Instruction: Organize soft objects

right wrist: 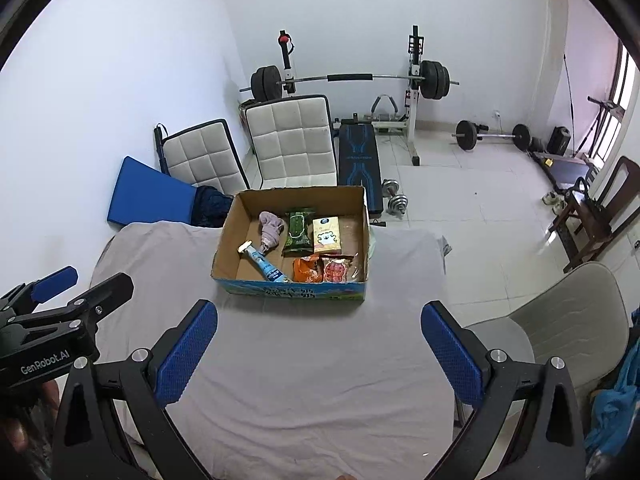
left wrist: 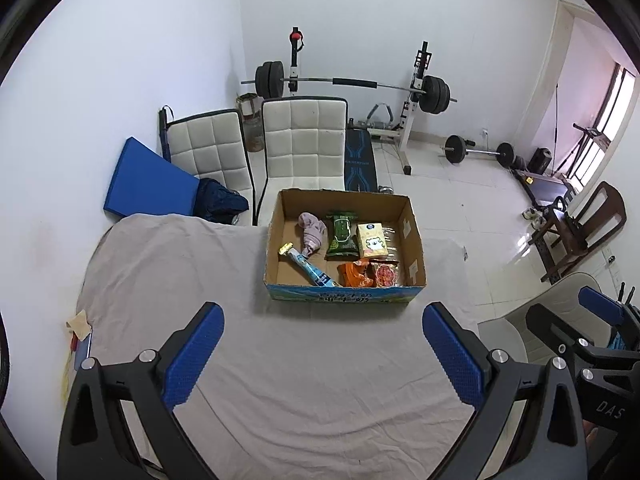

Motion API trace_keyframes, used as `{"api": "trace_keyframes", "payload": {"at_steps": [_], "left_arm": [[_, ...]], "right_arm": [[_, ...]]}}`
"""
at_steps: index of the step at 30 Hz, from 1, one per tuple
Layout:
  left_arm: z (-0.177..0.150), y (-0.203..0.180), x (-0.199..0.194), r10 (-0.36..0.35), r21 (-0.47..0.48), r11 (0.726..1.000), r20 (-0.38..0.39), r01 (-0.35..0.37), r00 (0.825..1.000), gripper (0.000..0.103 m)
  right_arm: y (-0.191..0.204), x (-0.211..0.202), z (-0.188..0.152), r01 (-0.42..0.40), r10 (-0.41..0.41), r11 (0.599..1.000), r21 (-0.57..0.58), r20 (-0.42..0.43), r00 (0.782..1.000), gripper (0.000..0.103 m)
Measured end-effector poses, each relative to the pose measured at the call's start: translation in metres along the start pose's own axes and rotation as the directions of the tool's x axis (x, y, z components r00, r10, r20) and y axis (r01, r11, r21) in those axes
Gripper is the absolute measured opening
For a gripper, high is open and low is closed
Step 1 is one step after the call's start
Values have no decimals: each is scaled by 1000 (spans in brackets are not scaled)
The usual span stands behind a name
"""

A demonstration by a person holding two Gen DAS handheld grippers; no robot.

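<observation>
- Hovering above the cloth-covered table point(left wrist: 280, 360), the left gripper point(left wrist: 322, 356) has its jaws spread wide and holds nothing.
- The right gripper point(right wrist: 320, 354) is likewise spread wide and empty, level with the left one and well short of the cardboard box point(right wrist: 288, 292).
- The box stands at the far edge of the table and contains all visible soft objects.
- Contents, rear row: a pink bundled cloth point(right wrist: 271, 228), a green wipes pack point(right wrist: 299, 230), a yellow tissue pack point(right wrist: 327, 235).
- Contents, front row: a blue tube point(right wrist: 266, 266) lying diagonally, an orange snack bag point(right wrist: 307, 270), a red snack bag point(right wrist: 335, 271) just beside it.
- Handling estimate: every item appears light. The cloth is limp and will sag; grip it at the thick knotted middle.
- The wipes and tissue packs should compress; grip across the short width, at mid-length.
- The snack bags look slick and crinkly, with contents that may crush; pinch a sealed end seam with light pressure.
- The tube is firmer; grip across its body near the middle.
</observation>
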State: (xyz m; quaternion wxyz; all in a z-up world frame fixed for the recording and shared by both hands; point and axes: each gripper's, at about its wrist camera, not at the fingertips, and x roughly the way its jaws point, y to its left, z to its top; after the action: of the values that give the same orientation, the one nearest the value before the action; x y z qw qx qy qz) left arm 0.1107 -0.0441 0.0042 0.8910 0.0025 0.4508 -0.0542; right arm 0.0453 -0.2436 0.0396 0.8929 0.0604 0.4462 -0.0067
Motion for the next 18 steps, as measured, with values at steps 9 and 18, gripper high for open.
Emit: {"api": "trace_keyframes", "payload": {"at_steps": [9,18], "left_arm": [[5,1,2,41,-3,999,33,-41,999,102],[14,4,15,67,-3,998,37,-67,997,102]], "right_arm": [[-4,-3,16,30,-29,1000,-4,47,998,103],[-11,13,31,53,-53,999,10,62,997,103]]}}
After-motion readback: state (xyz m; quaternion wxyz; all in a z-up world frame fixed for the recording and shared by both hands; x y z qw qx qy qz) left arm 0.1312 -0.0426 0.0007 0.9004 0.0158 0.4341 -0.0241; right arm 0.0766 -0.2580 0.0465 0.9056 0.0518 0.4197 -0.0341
